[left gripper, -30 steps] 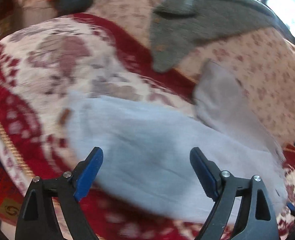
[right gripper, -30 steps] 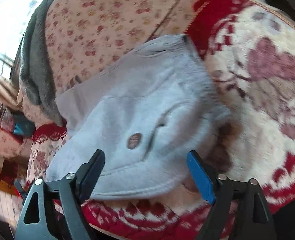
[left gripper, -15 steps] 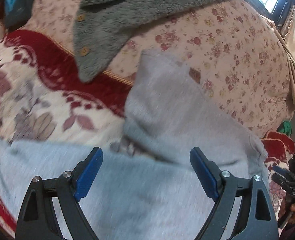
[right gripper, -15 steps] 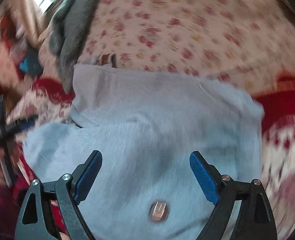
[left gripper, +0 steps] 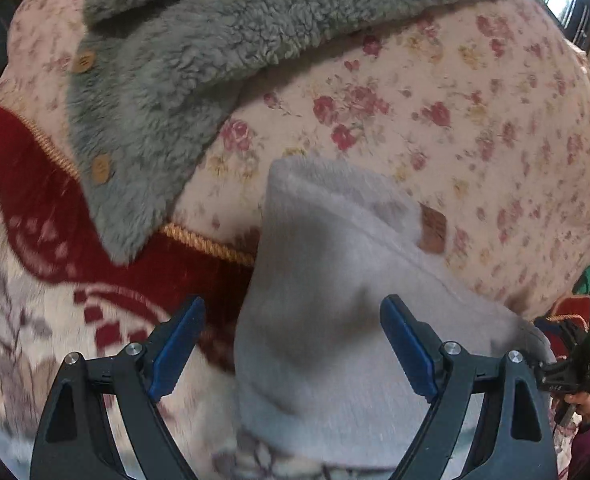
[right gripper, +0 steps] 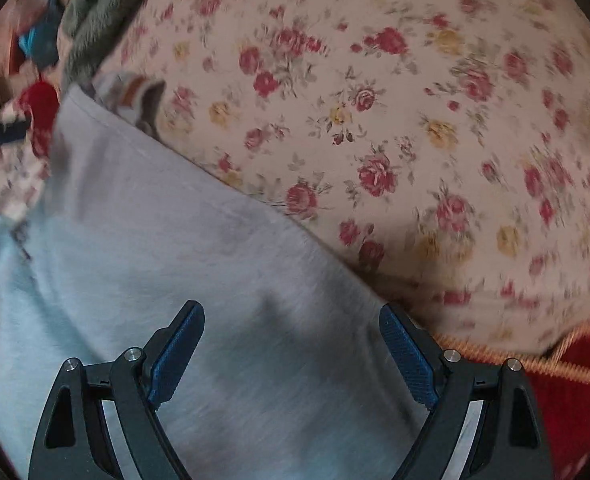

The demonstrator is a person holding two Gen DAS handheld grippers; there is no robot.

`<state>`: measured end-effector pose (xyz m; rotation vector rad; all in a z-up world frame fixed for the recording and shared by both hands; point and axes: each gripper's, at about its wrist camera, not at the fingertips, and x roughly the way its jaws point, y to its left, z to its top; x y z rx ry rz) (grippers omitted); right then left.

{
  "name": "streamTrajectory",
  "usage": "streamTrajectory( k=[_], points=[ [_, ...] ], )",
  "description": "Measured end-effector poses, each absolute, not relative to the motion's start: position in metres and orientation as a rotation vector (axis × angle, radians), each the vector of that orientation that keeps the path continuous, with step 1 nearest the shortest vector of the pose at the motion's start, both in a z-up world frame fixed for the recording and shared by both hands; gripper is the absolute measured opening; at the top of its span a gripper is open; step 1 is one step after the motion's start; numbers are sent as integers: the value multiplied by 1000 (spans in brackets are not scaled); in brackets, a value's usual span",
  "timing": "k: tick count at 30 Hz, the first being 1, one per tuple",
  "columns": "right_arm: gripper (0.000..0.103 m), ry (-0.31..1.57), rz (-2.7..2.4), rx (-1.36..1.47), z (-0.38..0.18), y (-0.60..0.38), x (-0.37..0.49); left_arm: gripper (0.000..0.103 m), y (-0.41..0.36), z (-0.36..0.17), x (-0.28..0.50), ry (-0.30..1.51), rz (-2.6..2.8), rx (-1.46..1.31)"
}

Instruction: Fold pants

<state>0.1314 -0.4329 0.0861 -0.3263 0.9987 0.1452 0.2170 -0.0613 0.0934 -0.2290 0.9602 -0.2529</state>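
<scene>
Right of the fuzzy grey jacket (left gripper: 183,80) the floral cover (left gripper: 475,128) lay bare; below it, pants (left gripper: 335,320) blocked things.

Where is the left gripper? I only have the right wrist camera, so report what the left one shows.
Observer: The left gripper hangs open over the edge of the pants, with the red blanket under its other side.
Operator: Tell me what lies beyond the pants there.
Observer: A grey fleece jacket with wooden buttons, spread across the flowered cover and onto the blanket.
</scene>
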Motion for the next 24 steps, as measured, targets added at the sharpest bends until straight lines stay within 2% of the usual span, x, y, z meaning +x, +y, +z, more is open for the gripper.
streamTrajectory(
  k=[9, 10, 11, 13, 15, 17, 18, 19, 22, 24],
  points=[
    [91, 1017, 177, -442, 71, -420, 160, 91, -61, 85, 279, 935, -285, -327],
    [86, 1023, 183, -450, 70, -418, 161, 91, -60, 85, 283, 931, -281, -339],
    [76, 1031, 190, -466, 68, -413, 162, 91, -58, 86, 290, 932, -273, -355],
    [73, 1040, 198, -501, 66, -405, 162, 91, -57, 87, 296, 924, -269, -374],
    [65, 1046, 203, -502, 65, -401, 163, 91, -61, 82, 303, 956, -285, -354],
    [30, 1051, 176, -527, 63, -399, 164, 91, -66, 73, 310, 1002, -286, -334],
    [23, 1053, 158, -535, 63, -399, 164, 80, -68, 68, 312, 1017, -282, -326],
    [15, 1052, 152, -532, 65, -399, 163, 53, -70, 66, 311, 1019, -288, -324],
    [12, 1025, 144, -543, 77, -394, 155, 32, -77, 69, 301, 996, -272, -257],
    [12, 1002, 123, -559, 88, -389, 147, 24, -79, 76, 288, 975, -270, -231]
  ],
)
